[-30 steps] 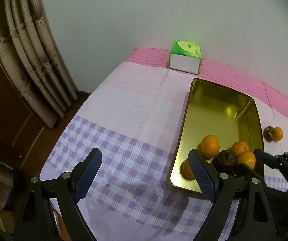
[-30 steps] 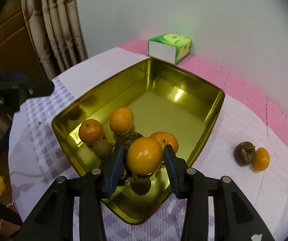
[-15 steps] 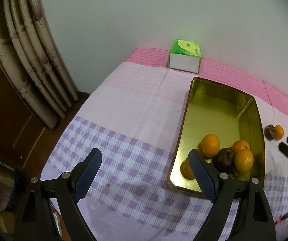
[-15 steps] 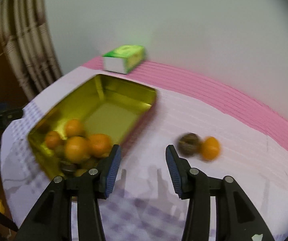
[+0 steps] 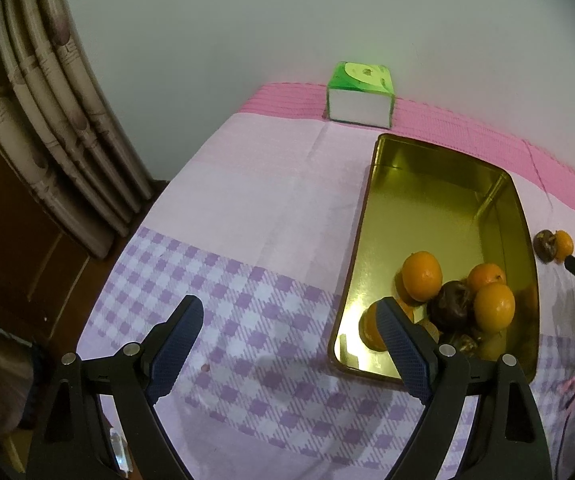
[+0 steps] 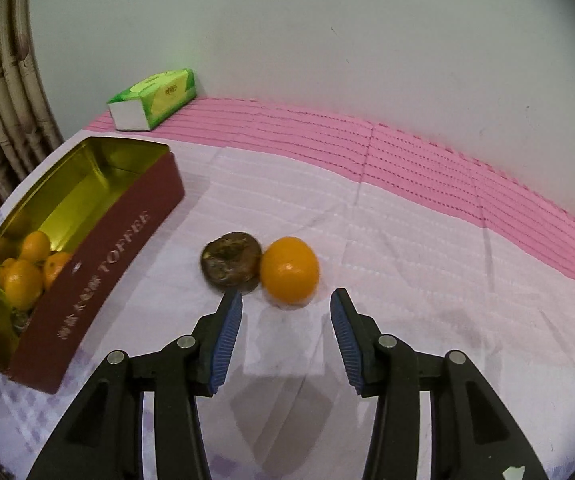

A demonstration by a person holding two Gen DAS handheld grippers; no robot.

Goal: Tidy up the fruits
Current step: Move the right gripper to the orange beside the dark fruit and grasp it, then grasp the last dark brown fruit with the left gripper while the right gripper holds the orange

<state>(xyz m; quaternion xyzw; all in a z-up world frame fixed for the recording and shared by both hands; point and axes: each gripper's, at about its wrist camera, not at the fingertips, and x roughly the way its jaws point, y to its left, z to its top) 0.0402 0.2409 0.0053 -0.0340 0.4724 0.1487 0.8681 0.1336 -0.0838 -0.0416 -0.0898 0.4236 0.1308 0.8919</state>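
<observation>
Landmark: toffee tin [image 6: 99,264] on tabletop [image 6: 407,264]. Loose orange [image 6: 289,270] right of tin, touching dark wrinkled fruit [image 6: 229,266], possibly a dried persimmon; blurred. Orange: light, firm, smooth rind, apt to roll; grip across widest girth, clear of dark neighbour. Dark fruit likely soft; gentle squeeze only.

Right gripper [image 6: 285,336] tilted down, short of orange, jaws partly open, empty. Left gripper [image 5: 293,348] angled down beside tin's left wall, jaws wide, empty. Several oranges already in tin.
</observation>
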